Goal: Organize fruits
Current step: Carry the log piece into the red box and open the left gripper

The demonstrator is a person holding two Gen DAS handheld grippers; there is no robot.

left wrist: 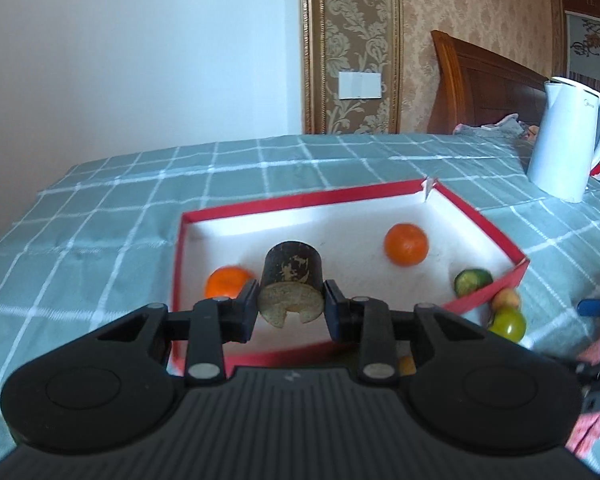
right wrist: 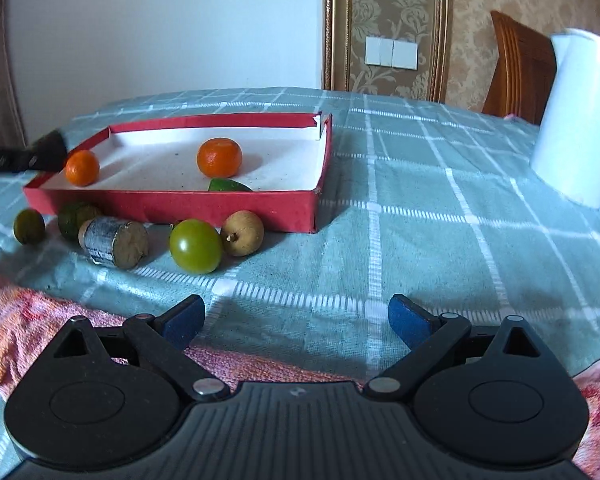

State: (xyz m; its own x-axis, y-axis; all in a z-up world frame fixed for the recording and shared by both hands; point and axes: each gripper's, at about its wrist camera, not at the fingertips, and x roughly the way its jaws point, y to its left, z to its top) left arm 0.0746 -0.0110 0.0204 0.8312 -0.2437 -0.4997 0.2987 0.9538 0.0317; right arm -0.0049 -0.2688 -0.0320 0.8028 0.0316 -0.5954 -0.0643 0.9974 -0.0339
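Left gripper (left wrist: 290, 306) is holding a dark sugarcane chunk (left wrist: 291, 280) with jaws clamped on it, hovering level over the red box (left wrist: 484, 224) near an orange (left wrist: 405, 244); next, lowering and releasing. Right gripper (right wrist: 296, 320) is idling low over the counter (right wrist: 420, 220), jaws wide, empty; green tomato (right wrist: 195, 245) is waiting outside.

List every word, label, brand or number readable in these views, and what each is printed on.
None reads clearly.
White kettle: small grey brand mark near its top, too blurred to read.
Left gripper: white lettering on its black body in the right wrist view, too blurred to read.
Right gripper: small embossed logo on its body, no letters.
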